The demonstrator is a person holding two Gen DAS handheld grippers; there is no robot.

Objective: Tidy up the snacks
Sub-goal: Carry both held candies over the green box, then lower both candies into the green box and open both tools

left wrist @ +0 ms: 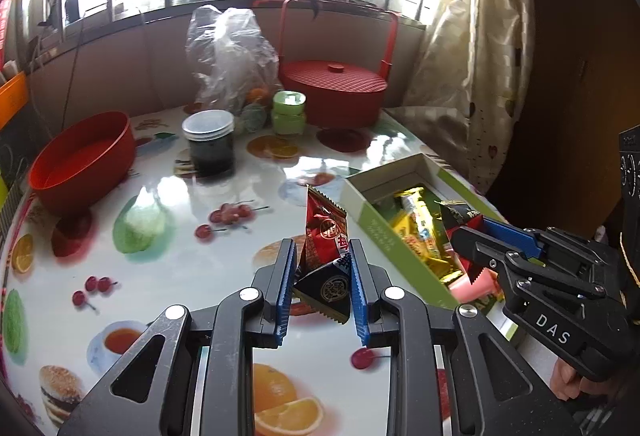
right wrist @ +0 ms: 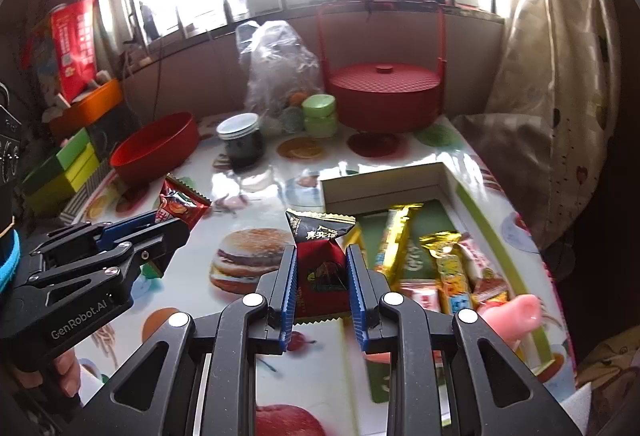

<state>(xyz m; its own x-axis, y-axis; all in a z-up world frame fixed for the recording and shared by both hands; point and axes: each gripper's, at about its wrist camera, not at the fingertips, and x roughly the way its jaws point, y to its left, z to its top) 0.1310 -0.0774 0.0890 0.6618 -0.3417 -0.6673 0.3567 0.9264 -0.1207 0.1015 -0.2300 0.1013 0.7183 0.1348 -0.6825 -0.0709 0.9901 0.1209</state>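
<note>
Two grippers each pinch a packet: left gripper [left wrist: 323, 268] a dark-red sachet [left wrist: 325, 232], right gripper [right wrist: 321, 268] a black-red sachet [right wrist: 320, 256] (both off the table); the box [right wrist: 384, 186] already holds several snacks.

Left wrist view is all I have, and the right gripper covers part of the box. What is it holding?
Observer: A black-and-red packet, clamped between the fingers of the right gripper.
Operator: What lies in the box under it?
Observer: In the box, a green bar lies between the gold packets.
Operator: Anything past the red bowl on the left?
Observer: Yes, stacked green boxes sit left of the red bowl.
</note>
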